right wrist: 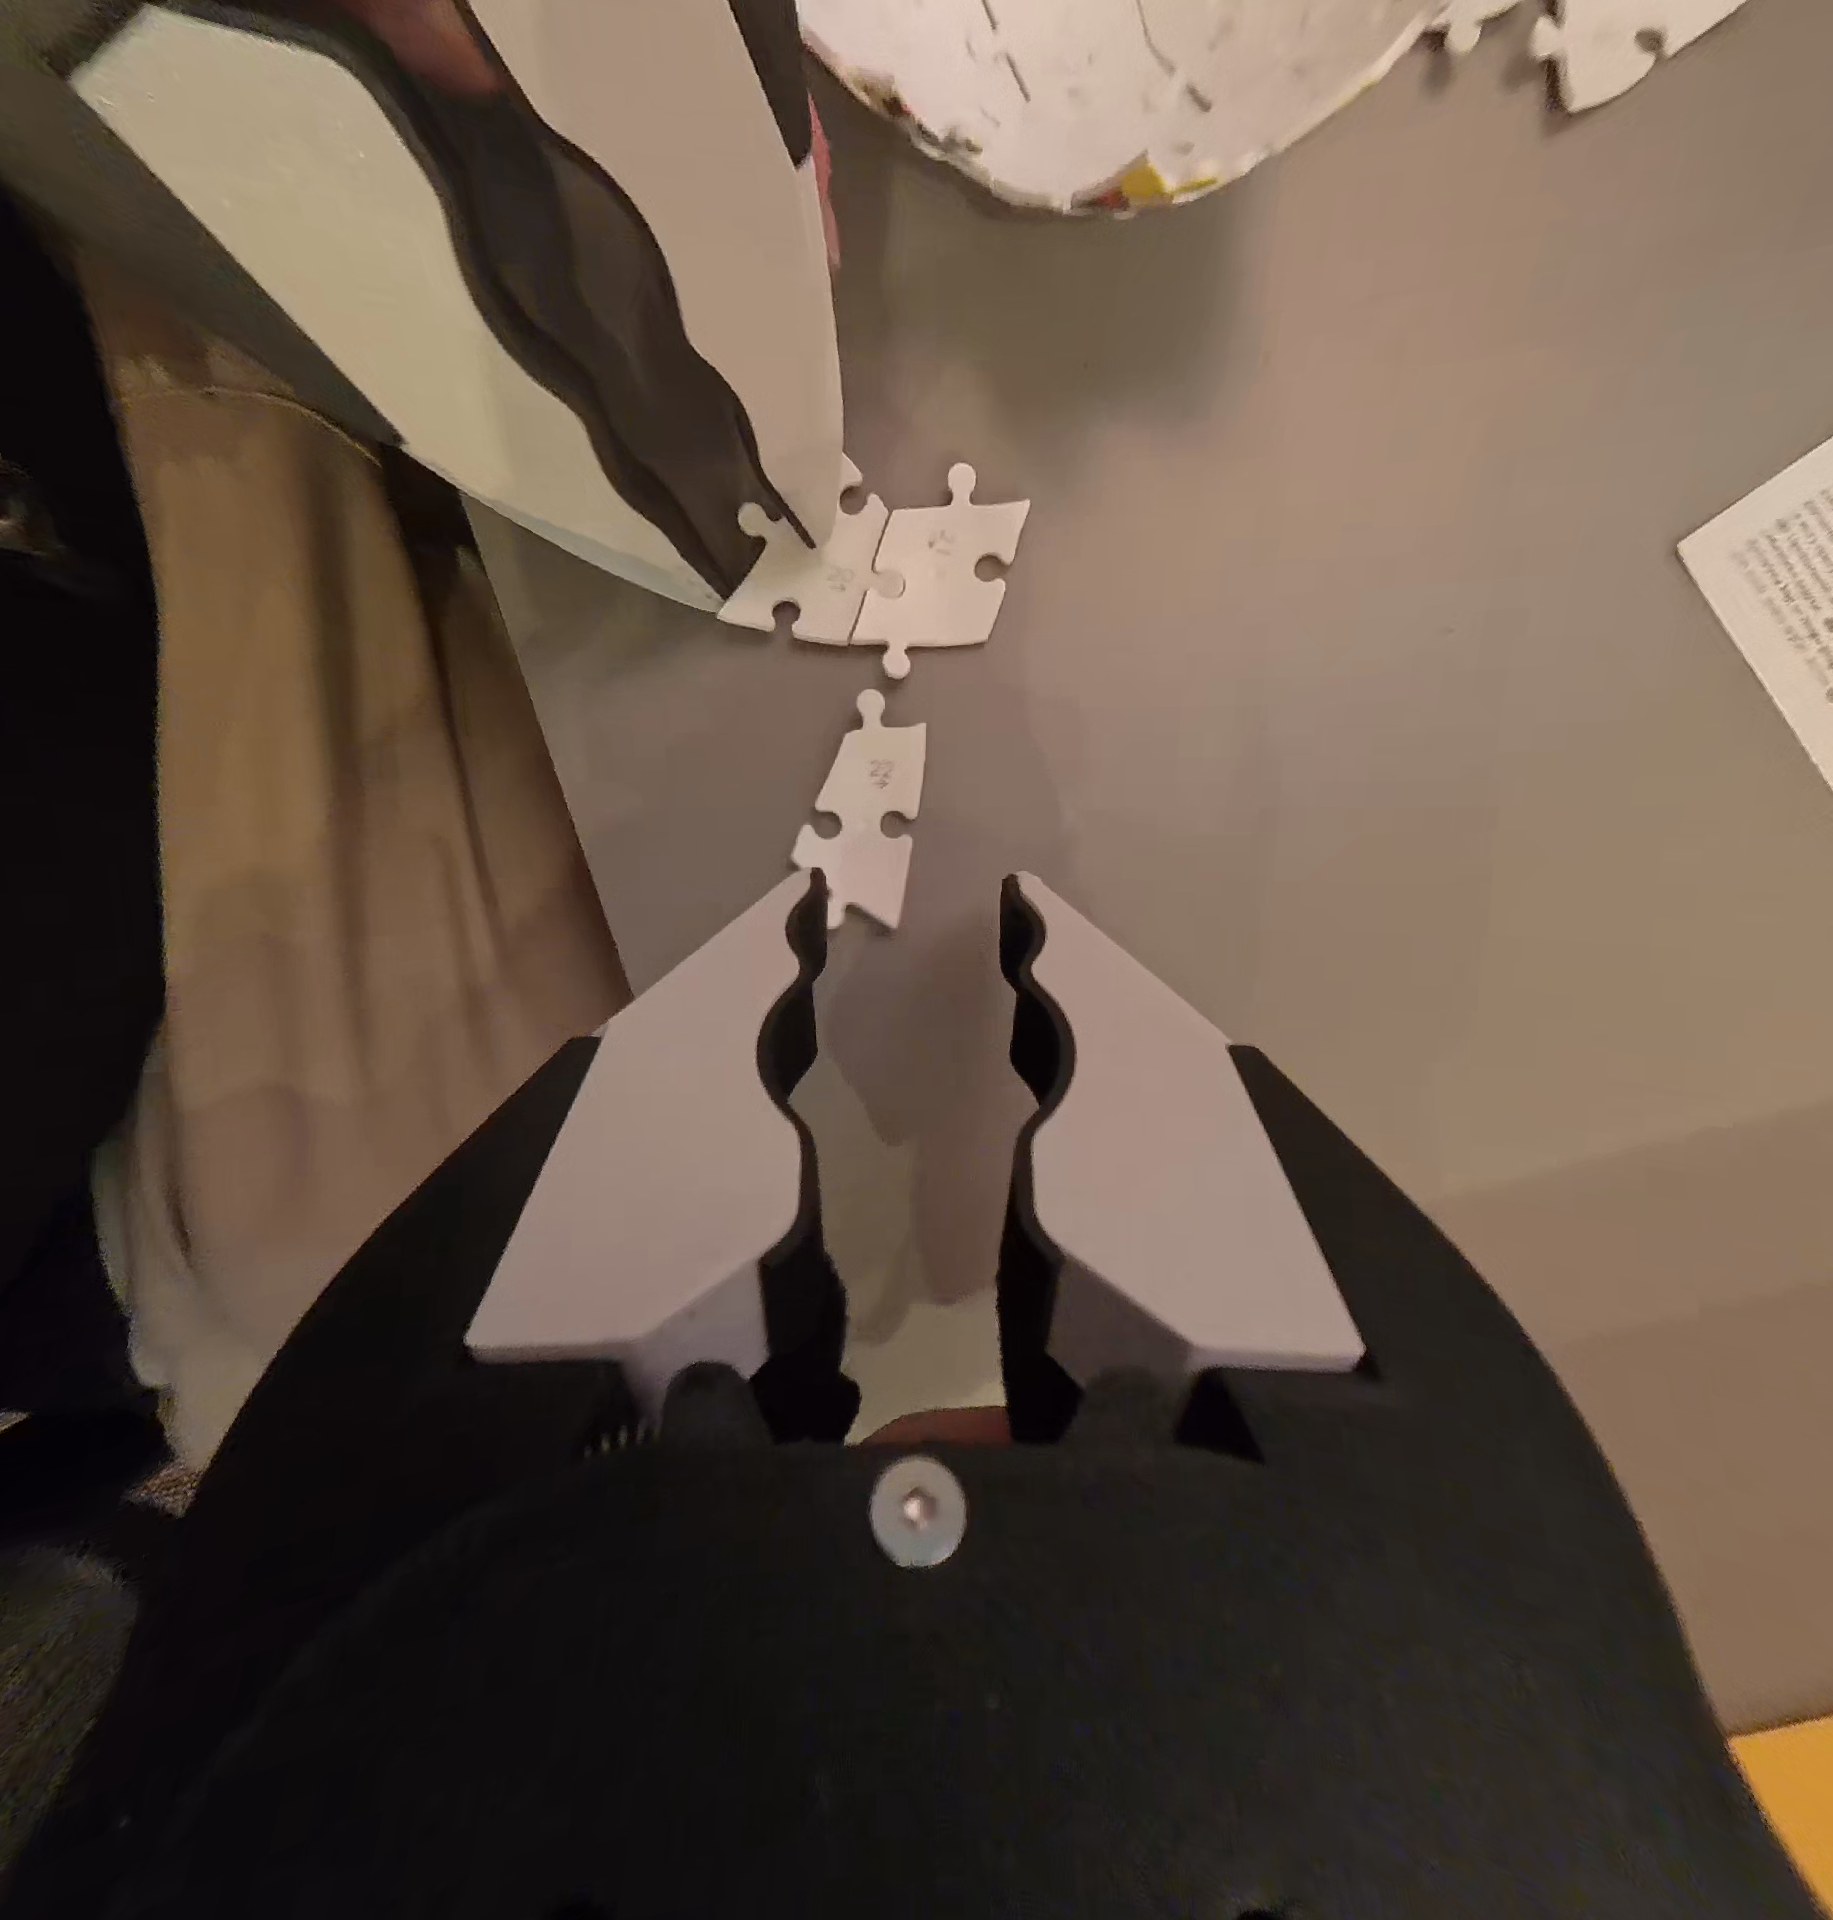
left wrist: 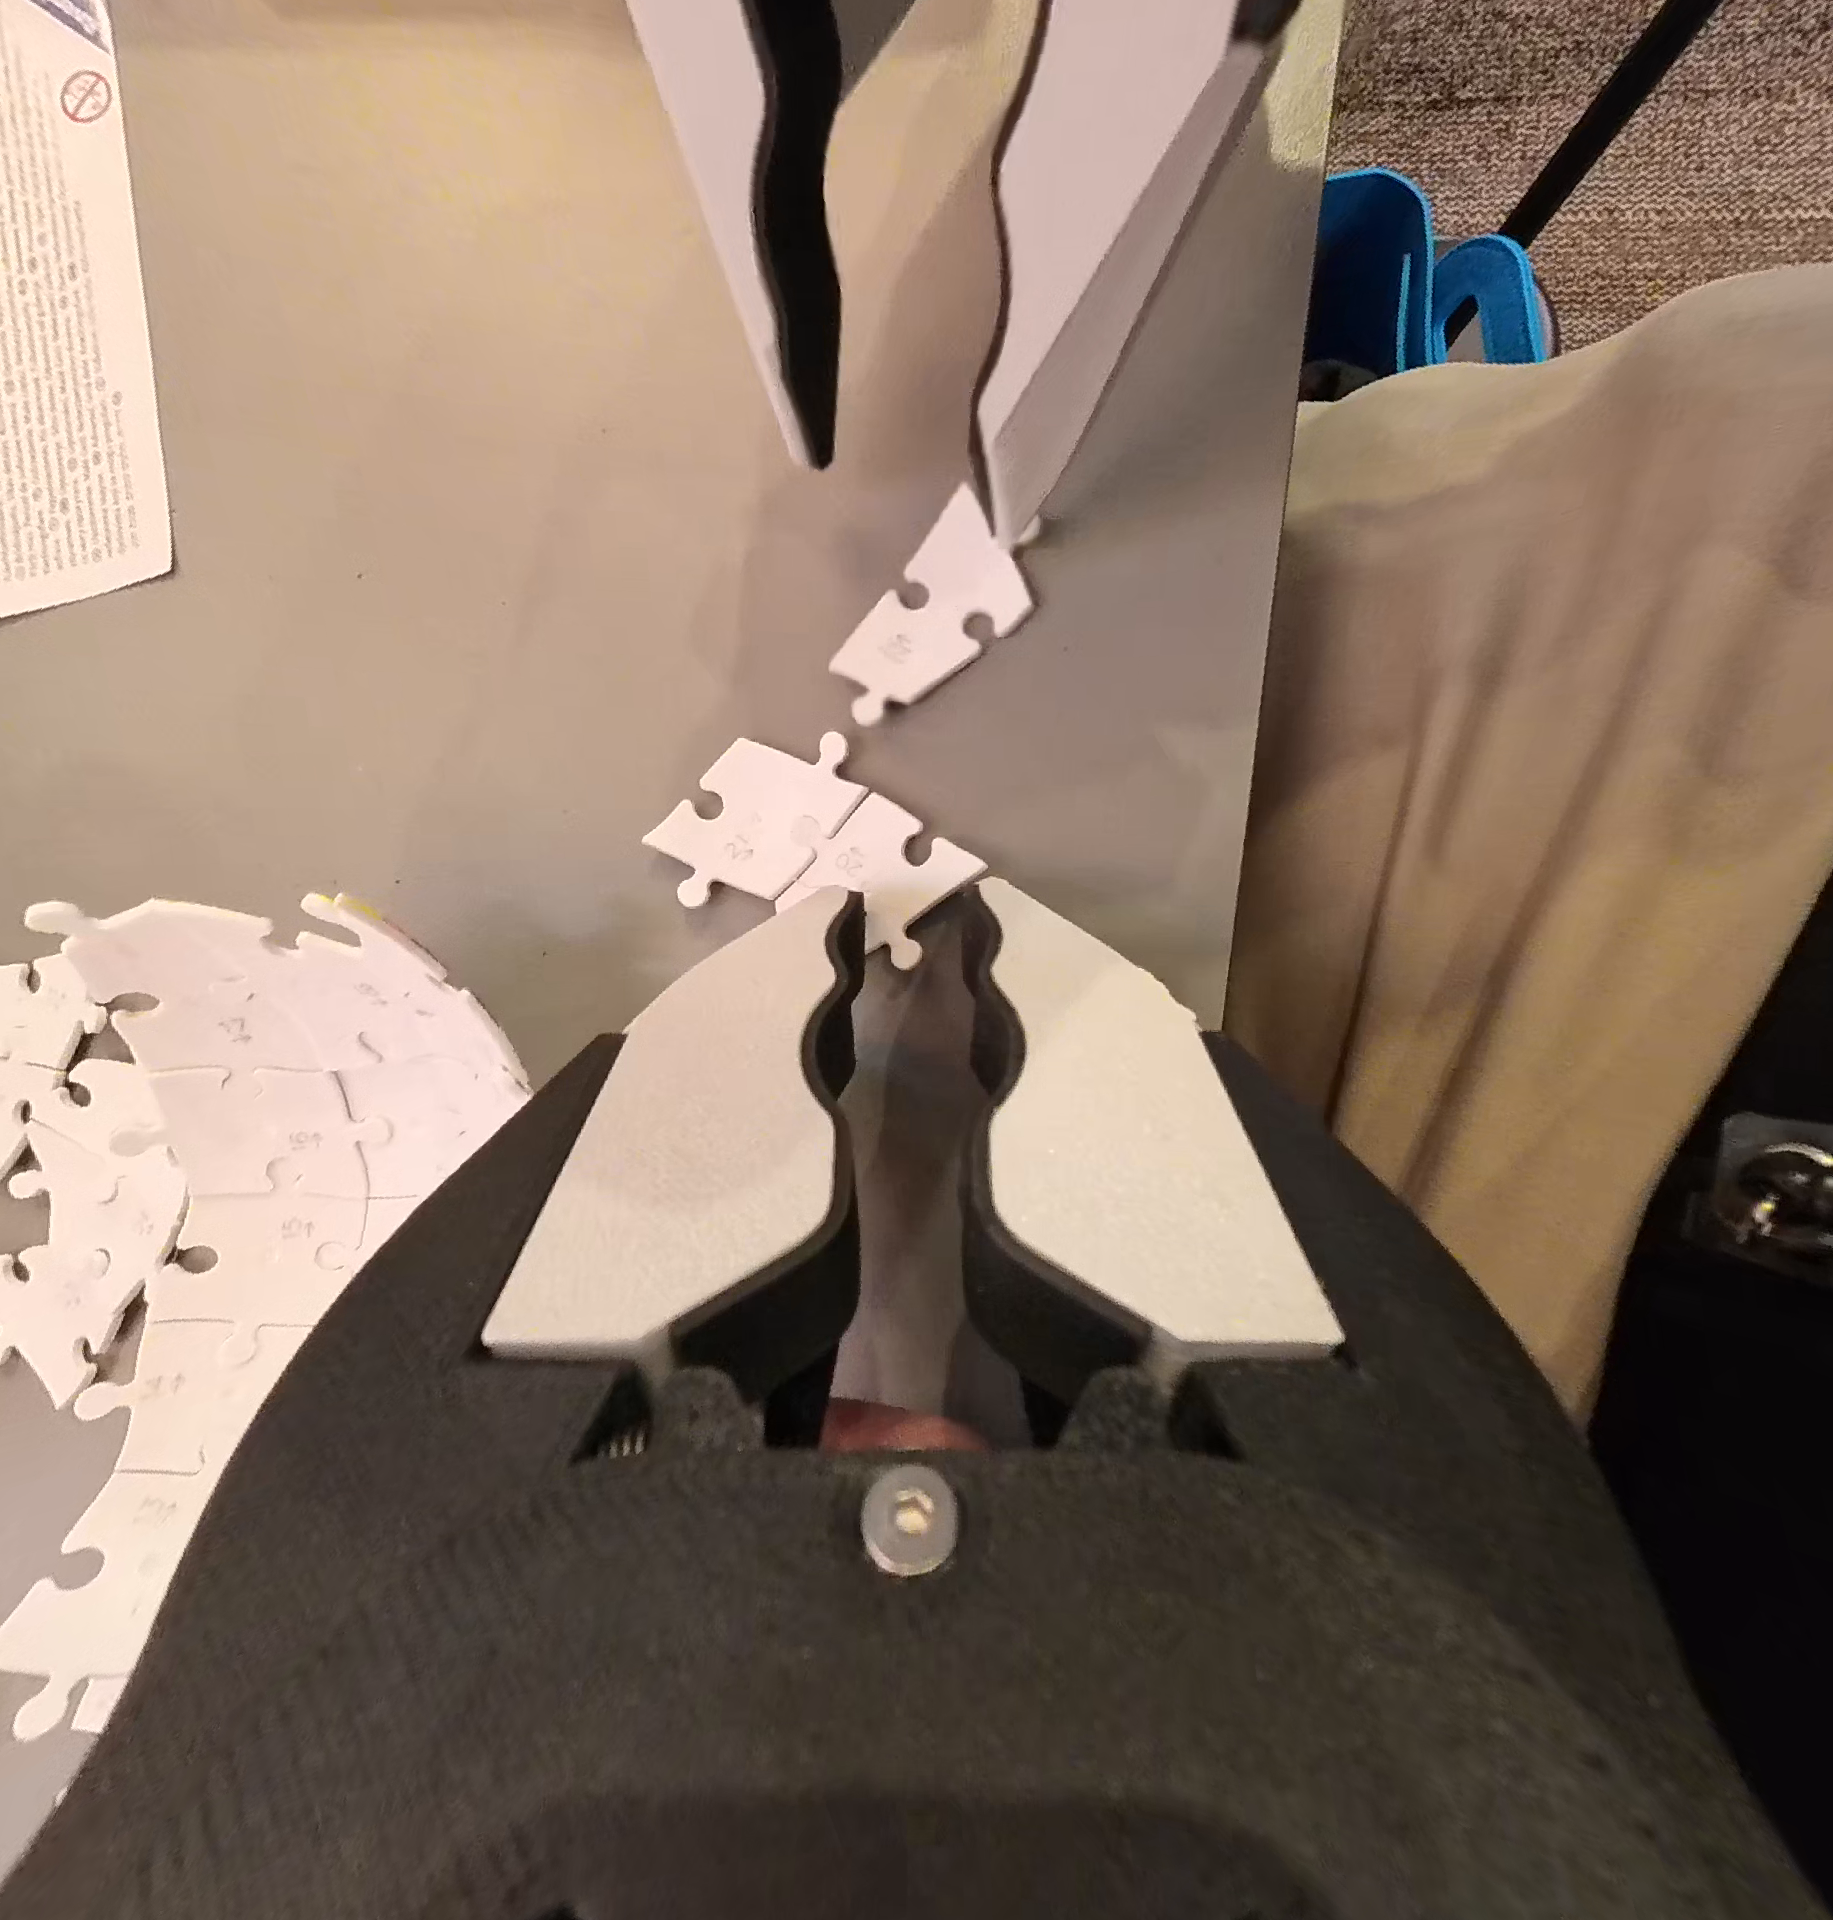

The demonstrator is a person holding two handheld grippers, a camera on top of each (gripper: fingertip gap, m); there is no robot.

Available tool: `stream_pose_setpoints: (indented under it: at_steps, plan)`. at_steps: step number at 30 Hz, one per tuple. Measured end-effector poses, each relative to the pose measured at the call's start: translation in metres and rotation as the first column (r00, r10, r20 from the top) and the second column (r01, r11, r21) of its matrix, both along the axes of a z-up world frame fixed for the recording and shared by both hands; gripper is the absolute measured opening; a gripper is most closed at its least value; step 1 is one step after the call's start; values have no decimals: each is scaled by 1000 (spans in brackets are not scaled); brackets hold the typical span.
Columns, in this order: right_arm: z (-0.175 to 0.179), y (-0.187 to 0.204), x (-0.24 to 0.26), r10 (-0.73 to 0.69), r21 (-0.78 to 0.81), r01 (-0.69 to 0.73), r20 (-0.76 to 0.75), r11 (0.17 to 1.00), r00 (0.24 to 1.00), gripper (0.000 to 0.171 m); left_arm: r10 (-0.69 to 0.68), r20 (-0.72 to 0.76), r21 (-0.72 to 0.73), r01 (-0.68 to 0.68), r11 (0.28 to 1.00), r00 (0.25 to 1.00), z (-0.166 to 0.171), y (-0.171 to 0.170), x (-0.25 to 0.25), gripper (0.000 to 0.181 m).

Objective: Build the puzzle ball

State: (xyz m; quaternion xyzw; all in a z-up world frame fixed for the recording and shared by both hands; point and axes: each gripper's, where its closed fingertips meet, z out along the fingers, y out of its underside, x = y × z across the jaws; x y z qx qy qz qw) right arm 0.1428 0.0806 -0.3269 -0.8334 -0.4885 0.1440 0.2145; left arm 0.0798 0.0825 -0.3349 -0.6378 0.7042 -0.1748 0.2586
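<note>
Left wrist view: joined pair of puzzle pieces [left wrist: 808,831] pinched by left gripper [left wrist: 917,914] near desk [left wrist: 424,520] edge, loose piece [left wrist: 927,623] touched by spread-fingered right gripper [left wrist: 901,457], half-built ball shell [left wrist: 268,1091] seen alongside; assembly judged largely unfinished.

The left black-bodied gripper with grey fingers [left wrist: 920,906] has its jaws nearly closed, tips low; the right gripper of the same build [right wrist: 910,883] is spread wide, tips low and facing it

Likely a home or office room: a plain grey table [left wrist: 424,582] with a printed leaflet [left wrist: 50,343] near its far corner, grey carpet [left wrist: 1514,94] and a blue bin [left wrist: 1411,281] beyond its edge.
</note>
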Motion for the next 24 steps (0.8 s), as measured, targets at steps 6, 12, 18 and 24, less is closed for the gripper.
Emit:
stream_pose_setpoints:
  at_steps: [6, 12, 18, 24]
  plan:
    - [-7, 3, -9, -82, -40, 81, -39, 996, 996, 19, 1, 2, 0, -1, 1000, 1000, 0, -1, 0, 17]
    - [-7, 6, -14, -153, -40, 150, -73, 988, 986, 12, -9, 6, -6, 9, 1000, 1000, 0, -5, 2, 17]
    - [-7, 17, -21, -241, -30, 239, -118, 971, 963, 10, -7, 9, 0, 7, 1000, 1000, 0, -6, 3, 20]
    - [-7, 23, -23, -259, -47, 255, -148, 966, 954, 7, 13, 4, 16, -13, 1000, 1000, 1, 3, 4, 26]
